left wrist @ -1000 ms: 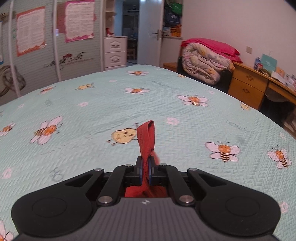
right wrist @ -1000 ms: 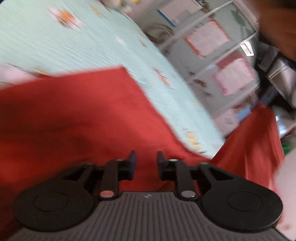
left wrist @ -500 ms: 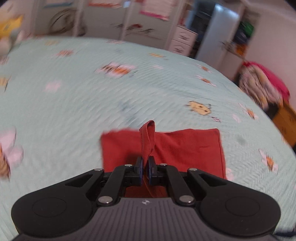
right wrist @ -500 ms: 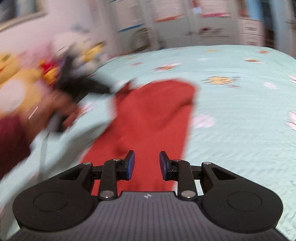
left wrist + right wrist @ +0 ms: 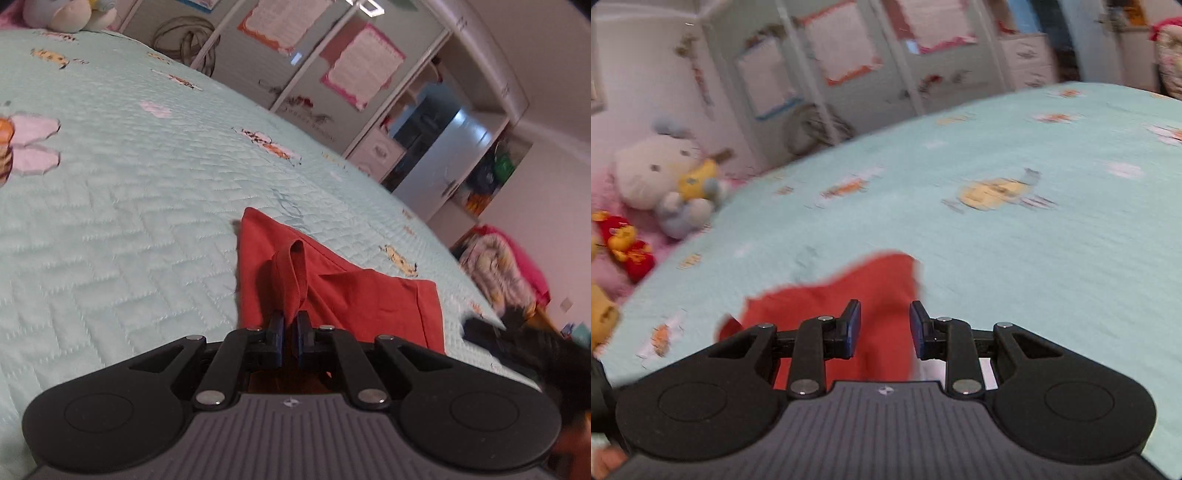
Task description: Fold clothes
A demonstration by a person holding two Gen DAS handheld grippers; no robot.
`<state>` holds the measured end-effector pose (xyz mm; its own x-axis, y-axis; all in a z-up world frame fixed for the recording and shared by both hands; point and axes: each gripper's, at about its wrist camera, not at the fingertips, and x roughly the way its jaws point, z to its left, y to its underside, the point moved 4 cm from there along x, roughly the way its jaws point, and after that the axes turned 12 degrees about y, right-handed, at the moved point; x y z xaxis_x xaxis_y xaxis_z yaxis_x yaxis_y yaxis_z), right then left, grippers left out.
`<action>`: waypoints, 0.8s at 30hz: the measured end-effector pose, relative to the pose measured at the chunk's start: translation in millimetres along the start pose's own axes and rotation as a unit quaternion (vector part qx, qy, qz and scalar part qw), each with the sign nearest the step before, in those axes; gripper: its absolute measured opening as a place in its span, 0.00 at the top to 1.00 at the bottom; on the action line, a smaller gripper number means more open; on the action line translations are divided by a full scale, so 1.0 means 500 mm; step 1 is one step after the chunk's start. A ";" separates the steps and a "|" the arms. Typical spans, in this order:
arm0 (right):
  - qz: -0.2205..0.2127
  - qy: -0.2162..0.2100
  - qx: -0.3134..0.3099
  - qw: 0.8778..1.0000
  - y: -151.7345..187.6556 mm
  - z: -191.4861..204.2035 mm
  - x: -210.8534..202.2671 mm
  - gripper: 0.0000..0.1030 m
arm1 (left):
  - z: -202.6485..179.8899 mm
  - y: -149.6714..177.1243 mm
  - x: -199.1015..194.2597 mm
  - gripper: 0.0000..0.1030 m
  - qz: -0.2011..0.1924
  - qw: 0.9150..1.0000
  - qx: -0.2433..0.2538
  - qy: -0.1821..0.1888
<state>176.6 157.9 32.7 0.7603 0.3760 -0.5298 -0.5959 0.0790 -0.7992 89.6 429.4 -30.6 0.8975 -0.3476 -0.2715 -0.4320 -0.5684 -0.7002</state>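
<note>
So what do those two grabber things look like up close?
They match. The left gripper and the right gripper each have a ribbed grey body, black arms with round ends, silver pins, a small white mark, and blue pads on the jaws.

Left gripper (image 5: 290,325) pinched closed (tilted view); right gripper (image 5: 884,326) spread apart.

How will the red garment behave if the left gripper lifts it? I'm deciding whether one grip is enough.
Probably floppy: the red garment creases and loops limply above the left gripper, shut on it. It looks thin and light, so the free part would likely sag. The right gripper is open above it.
</note>
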 end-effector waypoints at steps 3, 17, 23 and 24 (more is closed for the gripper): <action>0.015 0.002 0.008 1.000 0.001 0.003 0.080 0.73 | 0.015 -0.003 -0.002 0.95 -0.002 1.000 -0.017 0.012; 0.002 0.033 0.018 0.999 0.024 -0.011 0.123 0.73 | 0.024 -0.003 0.008 0.95 0.006 1.000 -0.017 0.017; -0.032 0.011 0.004 0.999 0.007 -0.017 0.068 0.71 | 0.012 -0.009 -0.018 0.95 -0.029 1.000 -0.006 0.010; -0.031 0.018 0.001 0.999 0.005 -0.021 0.068 0.71 | 0.008 -0.009 -0.023 0.95 -0.035 0.999 -0.003 0.009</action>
<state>203.5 161.2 9.7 0.8041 0.3378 -0.4892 -0.5481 0.1027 -0.8301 81.7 439.1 -26.9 0.9237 -0.3207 -0.2094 -0.3687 -0.5964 -0.7130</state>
